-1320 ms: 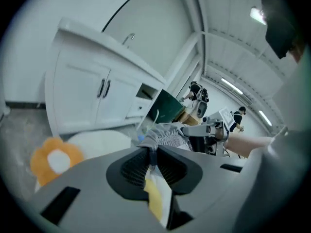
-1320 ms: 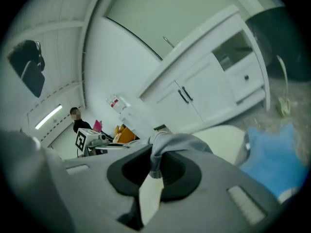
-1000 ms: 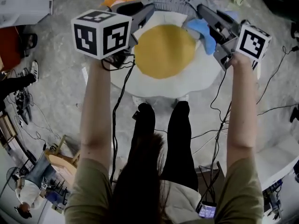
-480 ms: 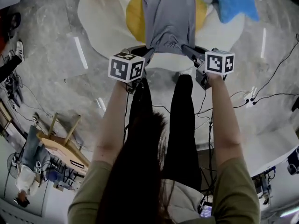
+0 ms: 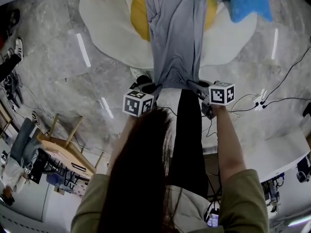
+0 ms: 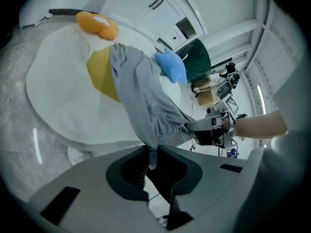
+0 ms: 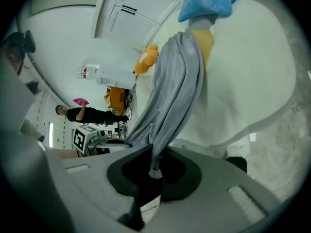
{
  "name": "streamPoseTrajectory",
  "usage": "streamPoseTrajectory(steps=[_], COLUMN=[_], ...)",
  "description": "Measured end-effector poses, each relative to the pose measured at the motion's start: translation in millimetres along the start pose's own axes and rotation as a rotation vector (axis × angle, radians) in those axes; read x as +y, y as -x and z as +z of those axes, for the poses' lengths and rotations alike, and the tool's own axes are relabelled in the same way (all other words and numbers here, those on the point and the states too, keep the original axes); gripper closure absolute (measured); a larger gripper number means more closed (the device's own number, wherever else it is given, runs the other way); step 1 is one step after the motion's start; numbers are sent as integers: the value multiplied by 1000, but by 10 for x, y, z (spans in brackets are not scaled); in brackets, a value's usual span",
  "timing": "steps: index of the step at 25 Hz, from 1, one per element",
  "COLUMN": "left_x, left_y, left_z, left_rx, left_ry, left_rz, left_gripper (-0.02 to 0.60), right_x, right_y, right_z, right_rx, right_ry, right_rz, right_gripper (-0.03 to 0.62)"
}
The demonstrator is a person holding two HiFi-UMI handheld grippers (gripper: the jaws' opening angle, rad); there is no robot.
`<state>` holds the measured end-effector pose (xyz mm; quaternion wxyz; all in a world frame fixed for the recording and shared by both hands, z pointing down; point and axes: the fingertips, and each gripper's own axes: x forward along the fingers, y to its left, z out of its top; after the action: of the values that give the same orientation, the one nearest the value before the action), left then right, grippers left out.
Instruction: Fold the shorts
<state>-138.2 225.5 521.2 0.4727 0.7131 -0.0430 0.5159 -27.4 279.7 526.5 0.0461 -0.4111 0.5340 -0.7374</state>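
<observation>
Left claw (image 5: 151, 88) and right claw (image 5: 195, 86) each pinch one waistband corner of the grey shorts (image 5: 175, 38) (their legs trail onto the egg-shaped rug (image 5: 107, 23)).

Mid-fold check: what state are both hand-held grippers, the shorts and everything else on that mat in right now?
grey shorts: unfolded, stretched lengthwise from the grippers out over the mat.
left hand-held gripper: shut on one waistband corner.
right hand-held gripper: shut on the other waistband corner.
egg-shaped mat: flat on the floor.
blue cloth: crumpled at the mat's edge.
orange toy: lying at the mat's far edge.
</observation>
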Motion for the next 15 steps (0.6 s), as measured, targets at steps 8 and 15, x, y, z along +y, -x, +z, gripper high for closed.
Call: streamPoseTrajectory(steps=[8,15], left_x=[-184,25], left_y=[-99,48], left_z=[-470,486], left_rx=[101,-57], left_ry=[45,92], left_rz=[-2,-27], left_gripper=[526,525], right_x=[-212,135], right_y=[56,125], right_z=[-492,517], right_rx=[96,-22], right_ry=[-79,-140], right_rz=[-38,121], right_gripper=[560,559])
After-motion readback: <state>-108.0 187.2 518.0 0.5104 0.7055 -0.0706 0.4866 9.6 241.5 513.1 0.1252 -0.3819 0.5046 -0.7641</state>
